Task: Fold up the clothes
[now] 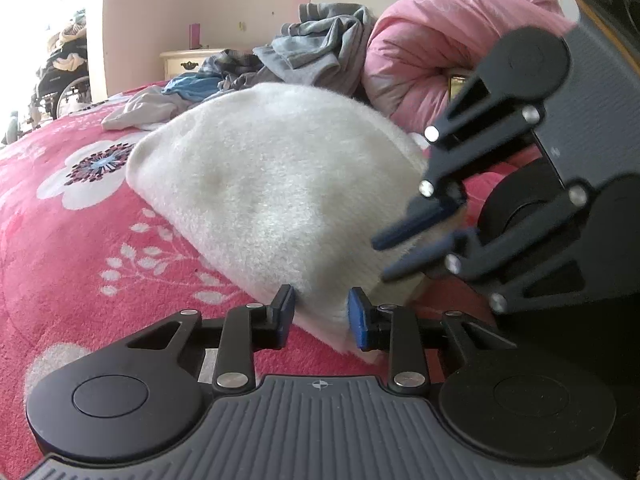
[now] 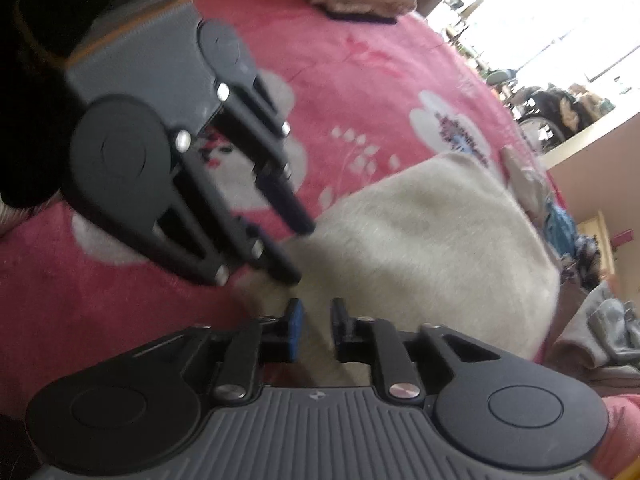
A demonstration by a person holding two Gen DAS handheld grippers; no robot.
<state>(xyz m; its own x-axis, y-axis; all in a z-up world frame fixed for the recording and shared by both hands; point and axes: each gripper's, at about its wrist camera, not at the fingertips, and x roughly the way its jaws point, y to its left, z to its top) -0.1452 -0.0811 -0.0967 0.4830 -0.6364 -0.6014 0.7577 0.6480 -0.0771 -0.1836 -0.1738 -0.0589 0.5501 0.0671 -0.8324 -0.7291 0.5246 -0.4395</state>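
Honestly the fuzzy white sweater (image 1: pixel 264 188) looks soft and floppy; both the left gripper (image 1: pixel 321 316) and right gripper (image 2: pixel 316 330) pinch its near hem, best spot.

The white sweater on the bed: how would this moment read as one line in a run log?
white sweater on pink bedspread | left gripper jaws around its edge | right gripper jaws around same end | clothes pile behind
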